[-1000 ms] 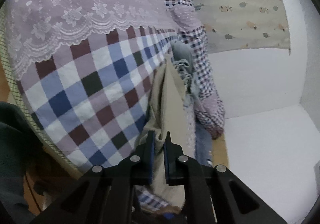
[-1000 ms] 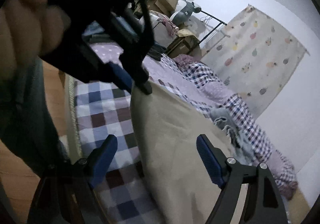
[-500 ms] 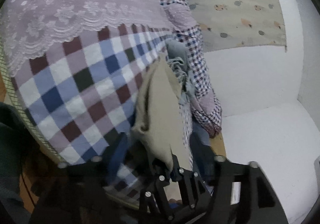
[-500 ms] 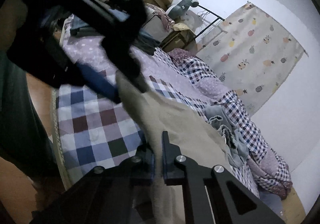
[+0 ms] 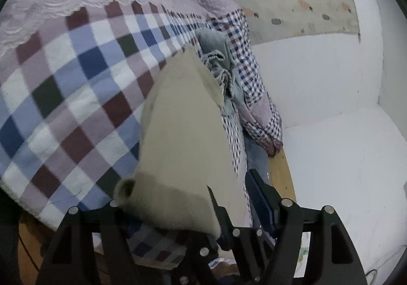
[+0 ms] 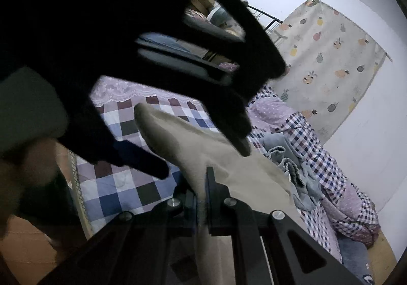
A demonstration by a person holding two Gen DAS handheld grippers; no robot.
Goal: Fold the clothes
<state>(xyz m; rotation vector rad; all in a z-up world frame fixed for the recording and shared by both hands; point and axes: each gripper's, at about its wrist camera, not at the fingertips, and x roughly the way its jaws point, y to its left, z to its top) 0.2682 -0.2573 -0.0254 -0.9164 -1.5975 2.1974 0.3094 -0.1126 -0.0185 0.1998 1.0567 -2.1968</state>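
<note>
Handoff just happened: a second ago the left hand-held gripper (image 5: 239, 198) pinched the beige cloth (image 5: 183, 127) while the right was spread; now the left is spread wide and the right hand-held gripper (image 6: 202, 198) is pressed together on a fold of the cloth. Judging by that, the left is free to regrip another edge for a fold.

The cloth's near end droops over the left's fingers, loose, not clamped. The rest trails away over the checked bedspread (image 5: 63, 86) toward a crumpled grey-blue garment (image 5: 218, 69). In the right view the left tool sits just above the cloth.
</note>
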